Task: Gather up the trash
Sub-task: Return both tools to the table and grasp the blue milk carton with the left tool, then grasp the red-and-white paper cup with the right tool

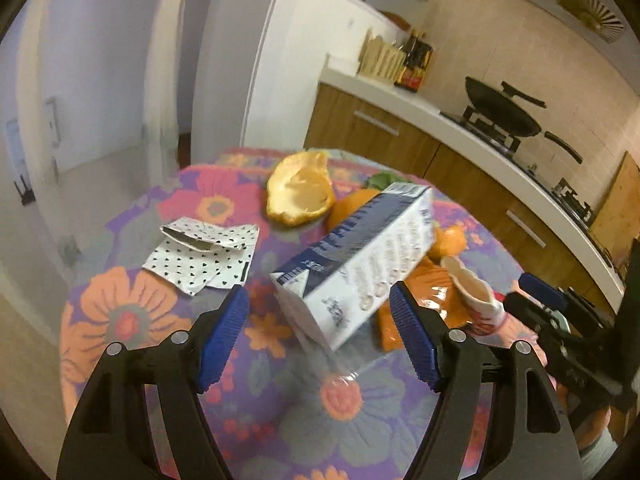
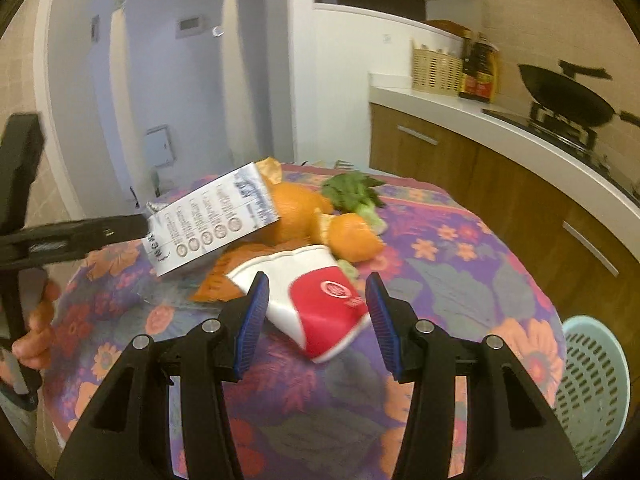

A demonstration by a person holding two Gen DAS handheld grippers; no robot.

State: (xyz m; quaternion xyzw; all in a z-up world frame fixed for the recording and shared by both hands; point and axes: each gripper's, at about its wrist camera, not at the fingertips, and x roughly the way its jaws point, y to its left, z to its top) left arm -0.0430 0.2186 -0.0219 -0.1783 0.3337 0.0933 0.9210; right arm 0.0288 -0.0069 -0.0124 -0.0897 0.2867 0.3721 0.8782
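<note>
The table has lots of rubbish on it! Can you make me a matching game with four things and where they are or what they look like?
Things:
1. milk carton
2. paper cup
3. spotted wrapper
4. basket

Clues:
A. pale green, beside the table
B. red and white, squashed, lying on its side
C. white with tiny black hearts, flat on the cloth
D. blue and white, tilted over the pile

Pairs: 1-D, 2-B, 3-C, 4-A

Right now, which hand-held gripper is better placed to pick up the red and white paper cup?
The right hand-held gripper: its open jaws already flank the paper cup. The left hand-held gripper faces the milk carton instead.
</note>
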